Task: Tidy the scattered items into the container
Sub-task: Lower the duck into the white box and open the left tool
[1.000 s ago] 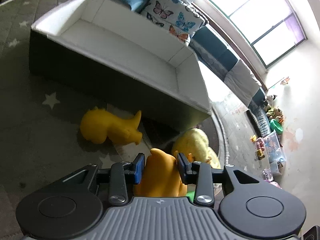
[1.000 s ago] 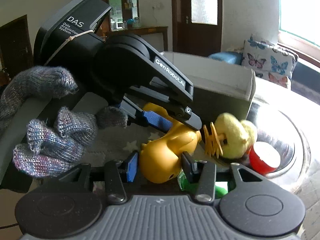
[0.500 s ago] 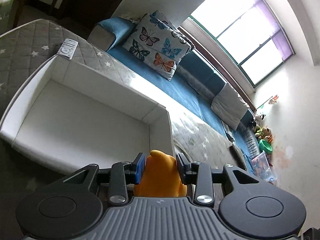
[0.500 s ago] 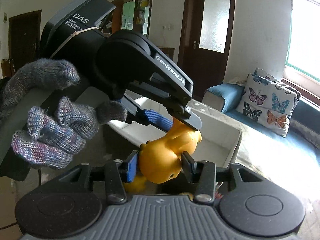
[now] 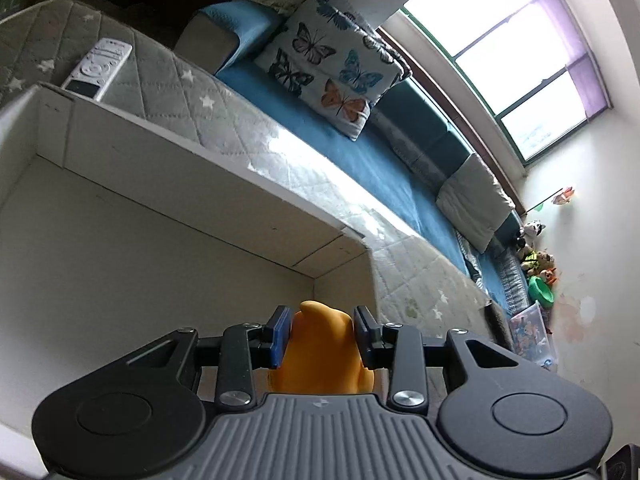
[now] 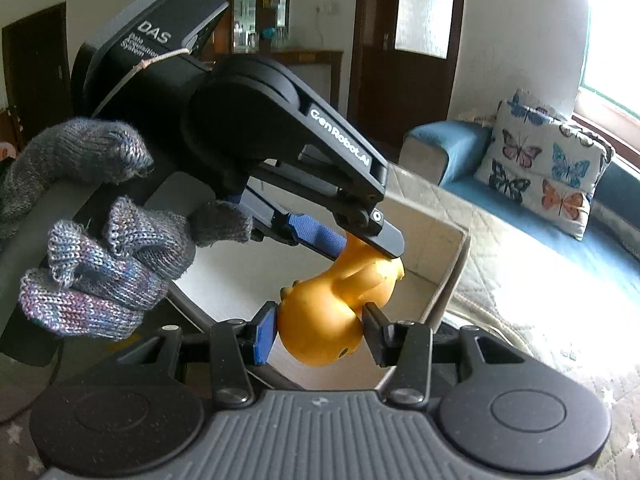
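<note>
Both grippers pinch one orange toy (image 6: 332, 312) above the white box (image 5: 168, 184). The left gripper (image 5: 320, 334) clamps its upper end; the right gripper (image 6: 320, 330) clamps its rounded body. The toy's lower half is hidden in the left view.

Orange toy (image 6: 328, 320): smooth rubbery plastic with a soft sheen. Left gripper (image 5: 322, 334) and right gripper (image 6: 320, 334): matt black plastic, ribbed grey housing, bright metal screws, blue textured pads (image 6: 316, 232). Glove (image 6: 92, 252): coarse grey-blue knit. Container (image 5: 132, 240): matt white board inside. Mat (image 5: 224, 120): quilted grey cloth. Remote (image 5: 98, 68): white plastic.
</note>
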Action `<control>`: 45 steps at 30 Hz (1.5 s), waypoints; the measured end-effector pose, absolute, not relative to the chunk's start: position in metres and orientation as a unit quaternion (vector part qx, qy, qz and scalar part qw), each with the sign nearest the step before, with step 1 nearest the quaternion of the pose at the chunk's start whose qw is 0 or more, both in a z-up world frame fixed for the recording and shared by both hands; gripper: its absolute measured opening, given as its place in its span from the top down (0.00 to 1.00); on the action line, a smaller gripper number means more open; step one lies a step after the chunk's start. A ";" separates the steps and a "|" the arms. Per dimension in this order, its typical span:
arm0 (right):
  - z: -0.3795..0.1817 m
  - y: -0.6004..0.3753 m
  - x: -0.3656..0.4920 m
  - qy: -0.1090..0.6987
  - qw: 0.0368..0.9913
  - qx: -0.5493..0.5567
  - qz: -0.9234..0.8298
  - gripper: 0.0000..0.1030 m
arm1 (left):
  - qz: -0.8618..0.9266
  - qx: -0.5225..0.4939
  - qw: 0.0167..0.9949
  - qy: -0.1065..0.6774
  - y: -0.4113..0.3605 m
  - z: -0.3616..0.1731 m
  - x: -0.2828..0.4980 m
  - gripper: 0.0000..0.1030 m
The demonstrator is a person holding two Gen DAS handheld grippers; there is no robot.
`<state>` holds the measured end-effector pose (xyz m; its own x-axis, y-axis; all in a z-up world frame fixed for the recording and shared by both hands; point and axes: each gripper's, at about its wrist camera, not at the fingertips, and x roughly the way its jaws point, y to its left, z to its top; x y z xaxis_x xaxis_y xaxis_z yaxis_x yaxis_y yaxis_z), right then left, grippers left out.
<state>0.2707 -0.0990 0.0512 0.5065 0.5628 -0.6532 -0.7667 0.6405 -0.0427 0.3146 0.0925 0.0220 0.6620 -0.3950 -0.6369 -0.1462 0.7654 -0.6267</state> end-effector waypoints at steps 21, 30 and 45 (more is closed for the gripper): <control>0.056 -0.116 0.270 0.306 0.866 -0.145 0.368 0.54 | -0.079 -0.293 0.867 0.396 0.083 0.028 0.296 0.63; 0.067 -0.128 0.242 0.292 0.876 -0.139 0.359 0.54 | -0.082 -0.265 0.883 0.380 0.076 0.043 0.259 0.63; 0.062 -0.137 0.172 0.274 0.885 -0.142 0.349 0.44 | -0.066 -0.224 0.903 0.361 0.072 0.057 0.183 0.63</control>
